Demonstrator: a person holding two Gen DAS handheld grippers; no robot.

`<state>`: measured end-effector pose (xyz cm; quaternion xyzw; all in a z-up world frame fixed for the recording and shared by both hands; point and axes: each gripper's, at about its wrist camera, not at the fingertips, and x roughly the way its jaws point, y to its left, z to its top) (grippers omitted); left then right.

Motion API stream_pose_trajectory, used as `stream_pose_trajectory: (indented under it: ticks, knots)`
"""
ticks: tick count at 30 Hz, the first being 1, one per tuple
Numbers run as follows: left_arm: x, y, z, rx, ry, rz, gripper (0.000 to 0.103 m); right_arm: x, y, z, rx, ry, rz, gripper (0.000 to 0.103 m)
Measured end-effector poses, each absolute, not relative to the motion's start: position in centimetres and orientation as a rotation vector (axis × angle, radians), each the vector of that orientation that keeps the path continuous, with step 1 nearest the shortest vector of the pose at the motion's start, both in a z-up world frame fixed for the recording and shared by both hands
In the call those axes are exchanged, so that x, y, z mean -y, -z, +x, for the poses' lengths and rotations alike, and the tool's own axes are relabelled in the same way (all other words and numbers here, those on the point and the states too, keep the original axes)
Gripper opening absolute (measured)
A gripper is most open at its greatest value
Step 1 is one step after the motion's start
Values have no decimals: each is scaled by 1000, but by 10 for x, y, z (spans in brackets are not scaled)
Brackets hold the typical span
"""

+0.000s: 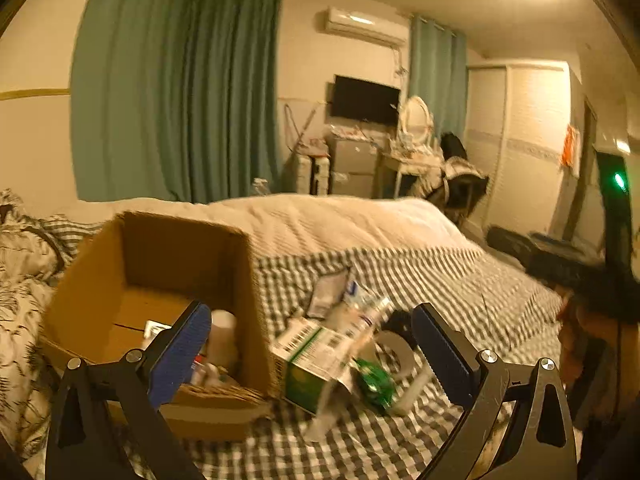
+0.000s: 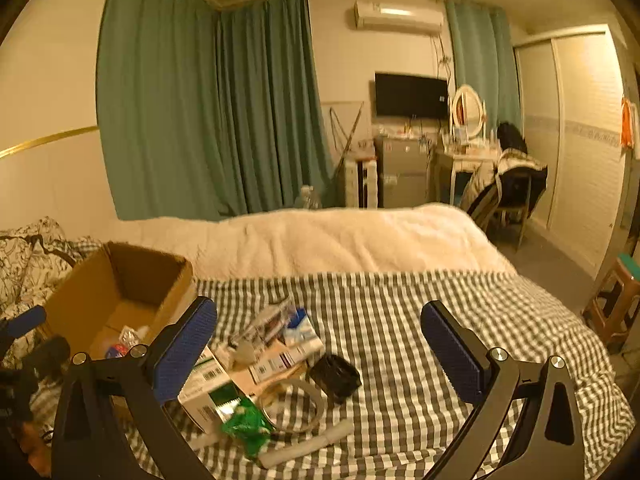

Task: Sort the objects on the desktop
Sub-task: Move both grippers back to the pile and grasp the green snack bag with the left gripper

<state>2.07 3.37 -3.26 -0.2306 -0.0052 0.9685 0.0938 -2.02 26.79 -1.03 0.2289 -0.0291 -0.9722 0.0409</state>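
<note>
Both grippers, left (image 1: 312, 344) and right (image 2: 320, 344), gape empty above the pile (image 2: 272, 364); one should pinch a single item squarely, then clear the box (image 2: 120, 292) rim.

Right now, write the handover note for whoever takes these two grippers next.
Left gripper: open, holding nothing, raised over the seam between box and pile.
Right gripper: open, holding nothing, above the pile.
Cardboard box sits open on the checked bedsheet, left of the pile. A white bottle and some small packets are already inside.
Left to sort, all loose on the sheet: green-and-white carton, green packet, tape ring, small black item, white tube, flat medicine boxes.
</note>
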Motion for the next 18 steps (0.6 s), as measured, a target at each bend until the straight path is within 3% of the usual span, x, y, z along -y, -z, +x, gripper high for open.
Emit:
stream_pose_trajectory:
  ticks: [12, 18]
  knots:
    - [-101, 113, -8, -119, -2700, -963, 79, -291, 79, -81, 53, 2859, 1063, 80]
    - [-117, 149, -28, -123, -2637, -1113, 70, -300, 114, -107, 18, 2790, 1217, 80]
